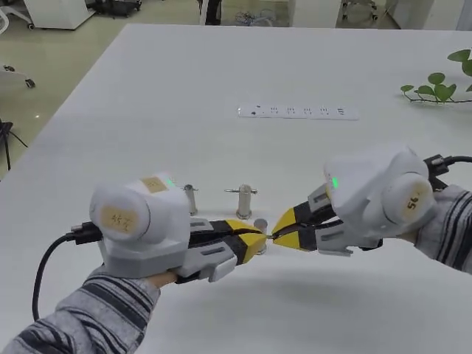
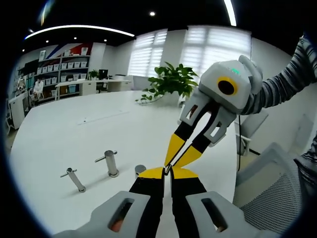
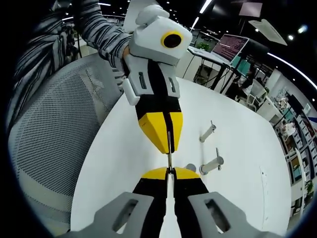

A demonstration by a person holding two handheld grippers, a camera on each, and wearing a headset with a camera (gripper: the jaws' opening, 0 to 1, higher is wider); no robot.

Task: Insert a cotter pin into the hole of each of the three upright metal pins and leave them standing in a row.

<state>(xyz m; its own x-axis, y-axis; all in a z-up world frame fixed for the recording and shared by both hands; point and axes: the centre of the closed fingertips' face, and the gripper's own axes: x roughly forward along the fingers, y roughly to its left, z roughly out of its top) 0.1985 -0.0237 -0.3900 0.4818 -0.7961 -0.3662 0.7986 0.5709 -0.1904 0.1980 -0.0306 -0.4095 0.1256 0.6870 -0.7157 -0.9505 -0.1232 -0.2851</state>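
Three upright metal pins stand on the white table [image 1: 184, 88]. The left pin [image 1: 190, 198] and the middle pin [image 1: 244, 199] each carry a cotter pin through the top. The third pin [image 1: 260, 223] is short and sits right behind the jaw tips. My left gripper [image 1: 259, 242] and right gripper [image 1: 276, 234] meet tip to tip just in front of it. A thin cotter pin [image 3: 169, 154] spans the small gap, and both grippers are shut on it. In the left gripper view the three pins [image 2: 111, 163] stand left of my shut jaws.
A white power strip [image 1: 297, 112] lies farther back on the table. A potted plant [image 1: 441, 85] trails in at the far right edge. A mesh office chair [image 3: 54, 148] stands beside the table's near edge.
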